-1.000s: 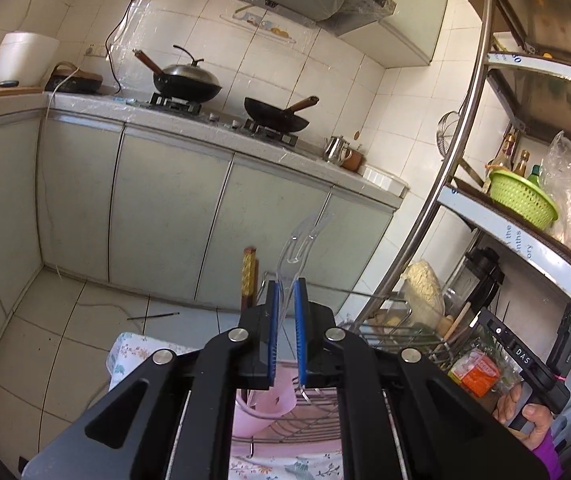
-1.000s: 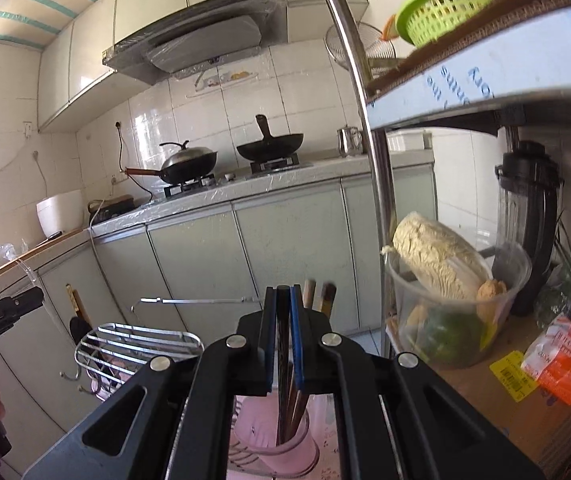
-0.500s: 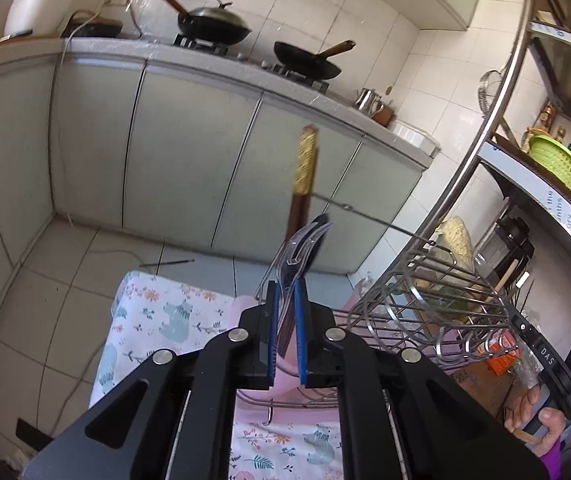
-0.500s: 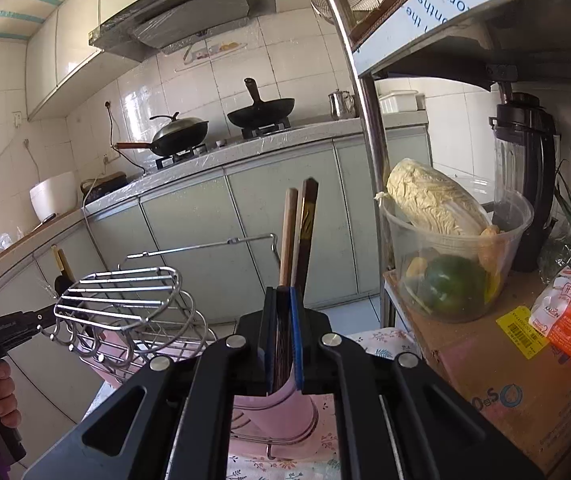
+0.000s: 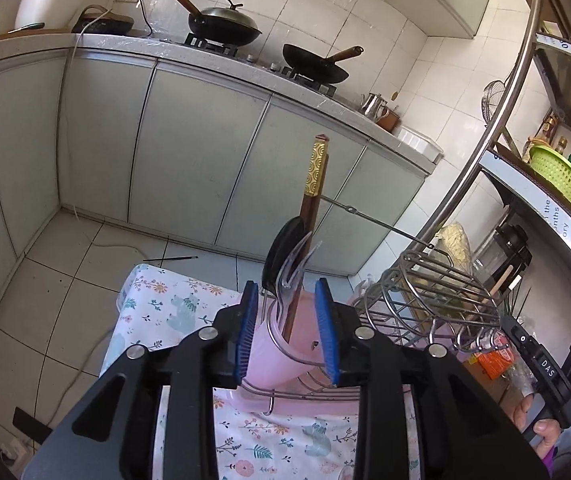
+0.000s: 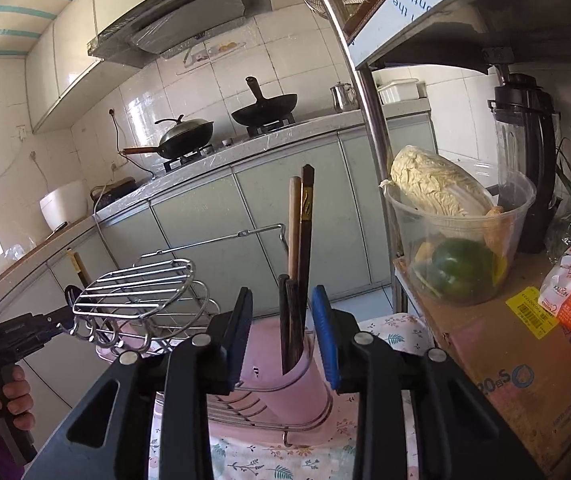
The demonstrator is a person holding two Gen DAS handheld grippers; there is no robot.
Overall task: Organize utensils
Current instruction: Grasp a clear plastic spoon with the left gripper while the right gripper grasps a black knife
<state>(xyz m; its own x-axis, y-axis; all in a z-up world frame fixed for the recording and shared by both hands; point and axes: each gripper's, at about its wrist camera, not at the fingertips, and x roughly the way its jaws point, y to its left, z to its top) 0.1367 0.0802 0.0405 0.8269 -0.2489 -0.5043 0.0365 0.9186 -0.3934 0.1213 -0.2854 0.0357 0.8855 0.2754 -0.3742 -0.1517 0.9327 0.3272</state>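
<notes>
A pink utensil cup (image 5: 281,344) hangs on a wire dish rack (image 5: 429,292). It holds a clear plastic fork (image 5: 294,270), a black spoon (image 5: 279,252) and a gold-banded chopstick (image 5: 312,184). My left gripper (image 5: 287,332) is open and empty, its jaws either side of the cup. In the right wrist view a second pink cup (image 6: 285,376) holds several dark and wooden chopsticks (image 6: 300,240). My right gripper (image 6: 283,336) is open and empty around them. The left gripper also shows in the right wrist view (image 6: 51,318).
The rack stands on a table with a floral cloth (image 5: 165,312). To the right, a cardboard box (image 6: 505,360) carries a tub of vegetables (image 6: 453,240) and a blender (image 6: 525,152). A steel shelf post (image 6: 369,120) rises behind. Kitchen cabinets (image 5: 189,152) lie beyond.
Both grippers have opened. The left one let go of the clear fork, which now stands in the cup. The right one let go of the chopsticks, which dropped into their cup.
</notes>
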